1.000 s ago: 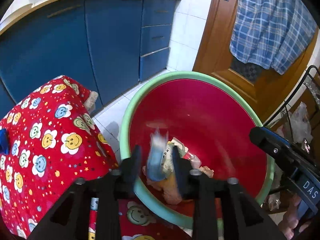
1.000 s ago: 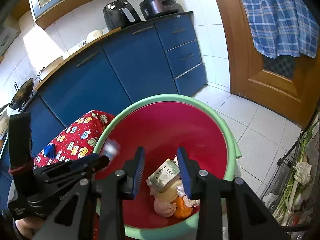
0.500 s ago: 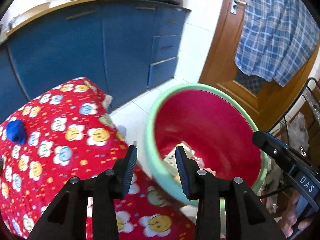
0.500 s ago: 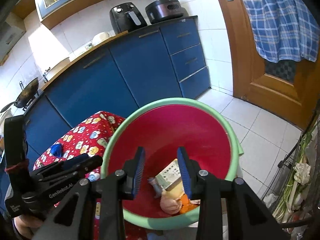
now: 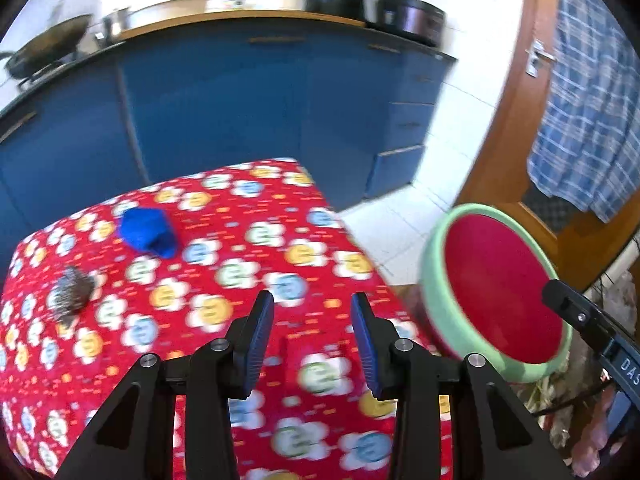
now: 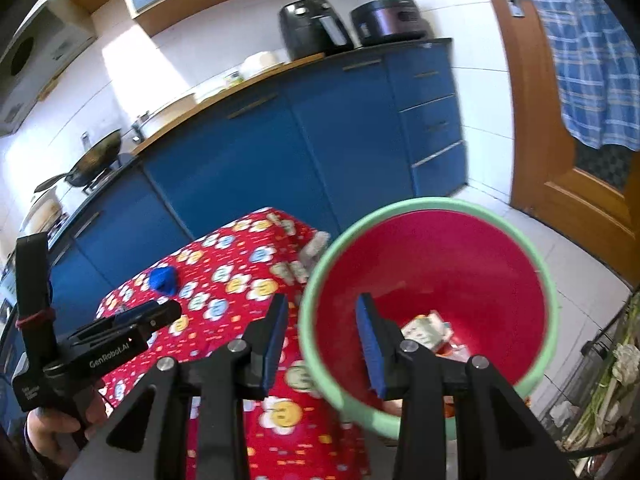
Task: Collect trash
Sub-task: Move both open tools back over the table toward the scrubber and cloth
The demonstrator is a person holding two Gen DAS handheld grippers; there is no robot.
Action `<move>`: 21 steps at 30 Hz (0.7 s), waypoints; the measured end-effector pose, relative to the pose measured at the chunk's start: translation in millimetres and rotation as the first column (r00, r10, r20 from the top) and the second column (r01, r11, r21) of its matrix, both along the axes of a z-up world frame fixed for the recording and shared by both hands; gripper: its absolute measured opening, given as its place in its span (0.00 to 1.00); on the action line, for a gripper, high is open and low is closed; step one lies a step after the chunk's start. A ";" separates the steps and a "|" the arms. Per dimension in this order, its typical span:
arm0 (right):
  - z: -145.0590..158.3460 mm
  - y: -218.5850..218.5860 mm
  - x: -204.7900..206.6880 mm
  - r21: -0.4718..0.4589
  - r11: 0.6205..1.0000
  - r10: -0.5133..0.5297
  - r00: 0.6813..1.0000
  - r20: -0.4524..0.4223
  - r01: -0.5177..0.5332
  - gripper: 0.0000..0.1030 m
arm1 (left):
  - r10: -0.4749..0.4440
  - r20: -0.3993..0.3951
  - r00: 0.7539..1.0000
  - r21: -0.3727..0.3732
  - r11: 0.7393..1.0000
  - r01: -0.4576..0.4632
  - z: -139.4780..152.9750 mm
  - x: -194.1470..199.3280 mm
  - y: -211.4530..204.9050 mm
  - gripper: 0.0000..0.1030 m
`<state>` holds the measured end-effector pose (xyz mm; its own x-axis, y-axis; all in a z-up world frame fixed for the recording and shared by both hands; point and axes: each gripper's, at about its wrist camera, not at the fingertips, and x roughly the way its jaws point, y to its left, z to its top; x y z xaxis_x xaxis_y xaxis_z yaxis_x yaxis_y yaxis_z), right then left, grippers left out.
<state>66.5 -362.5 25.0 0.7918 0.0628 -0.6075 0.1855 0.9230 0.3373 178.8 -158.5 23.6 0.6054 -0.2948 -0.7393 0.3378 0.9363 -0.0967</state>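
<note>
A printed red cloth tablecloth (image 5: 240, 264) is seen under the jaws, a matt blue crumpled wad (image 5: 148, 232) lying ahead-left on it. To the right, the smooth plastic basin (image 6: 516, 236) is lined glossy red, with paper cartons (image 6: 426, 328) inside.

- Red basin (image 6: 440, 256) with a pale green rim; it stands on the floor just beside the corner of the counter (image 5: 256, 248), which is draped in a red cloth printed with smiling flowers; its mouth is open upward
- Collected trash (image 6: 426, 330) lies in a heap at the bottom of the basin; a pale printed carton lies on top, with crumpled scraps beside it
- Crumpled blue piece (image 5: 148, 232) lies on the counter near its far edge, well apart from the basin
- Bristly grey-brown clump (image 5: 72, 290) lies near the blue piece, toward the counter's left edge; blurred, its material unclear
</note>
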 end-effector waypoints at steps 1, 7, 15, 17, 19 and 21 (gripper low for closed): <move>1.0 5.8 2.4 0.000 1.000 0.012 1.000 0.001 -0.012 0.37 | 0.017 -0.001 1.000 0.001 1.000 -0.017 0.0 0.7 7.9 0.40; 6.3 41.8 16.3 -0.003 0.996 0.086 0.996 0.005 -0.086 0.38 | 0.130 0.003 0.992 0.005 0.991 -0.130 3.1 7.3 61.5 0.40; 10.6 84.8 38.7 0.000 0.985 0.170 0.985 0.000 -0.170 0.41 | 0.234 0.030 0.972 0.040 0.971 -0.235 9.8 16.0 120.9 0.40; 10.3 94.0 44.1 0.005 0.983 0.185 0.983 -0.005 -0.185 0.41 | 0.253 0.035 0.967 0.048 0.966 -0.255 9.9 19.4 133.1 0.40; 10.1 103.5 50.1 0.004 0.980 0.200 0.980 -0.009 -0.200 0.41 | 0.275 0.035 0.961 0.054 0.959 -0.277 8.2 24.3 147.4 0.40; 10.3 113.2 56.9 0.000 0.977 0.214 0.977 -0.013 -0.214 0.41 | 0.293 0.032 0.956 0.059 0.954 -0.294 5.2 28.6 158.6 0.40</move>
<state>123.4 -249.3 35.3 0.7521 0.2296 -0.6178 -0.0123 0.9421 0.3351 207.3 0.1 28.8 0.6750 -0.0556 -0.7357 0.0487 0.9983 -0.0308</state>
